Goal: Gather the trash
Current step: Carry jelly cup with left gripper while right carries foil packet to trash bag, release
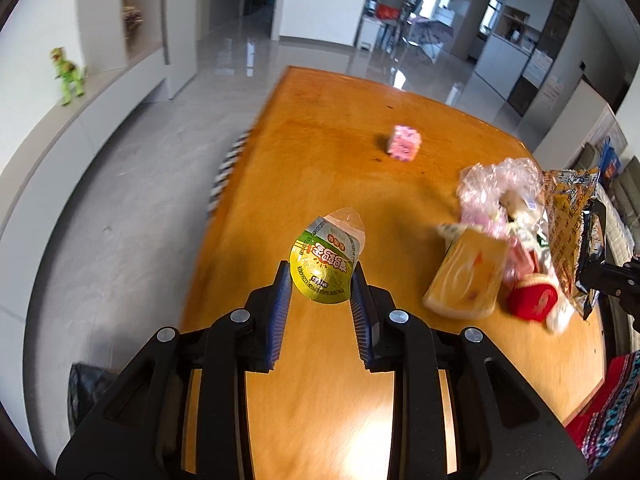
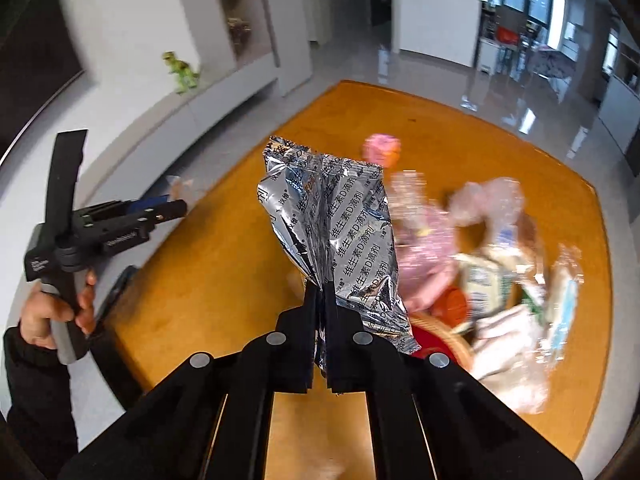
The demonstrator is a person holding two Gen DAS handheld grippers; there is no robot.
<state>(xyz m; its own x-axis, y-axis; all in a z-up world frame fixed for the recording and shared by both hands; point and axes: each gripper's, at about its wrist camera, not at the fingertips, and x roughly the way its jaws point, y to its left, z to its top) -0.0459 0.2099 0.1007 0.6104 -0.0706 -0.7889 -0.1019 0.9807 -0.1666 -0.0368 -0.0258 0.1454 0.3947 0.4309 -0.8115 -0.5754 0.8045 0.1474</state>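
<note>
Left wrist view: one left gripper, jaws clamped on one green-and-yellow jelly cup, which sticks out past the fingertips above the wooden table.
Loose on the table: one small pink box well ahead of the jaws and to their right; one heap of wrappers further right — too blurred to count its pieces.
Right wrist view: one right gripper, jaws pressed together on the lower edge of one crumpled silver foil packet, which stands up beyond the tips.
Heap from this side: to the right of the jaws and just behind the packet, blurred.
Grippers seen: two — the other one shows far left of the right jaws, gripped by one hand in a dark sleeve, its fingers wrapped round the grey handle, the tool pointing towards the table.
Elsewhere: one green toy dinosaur on the white ledge, far left.
</note>
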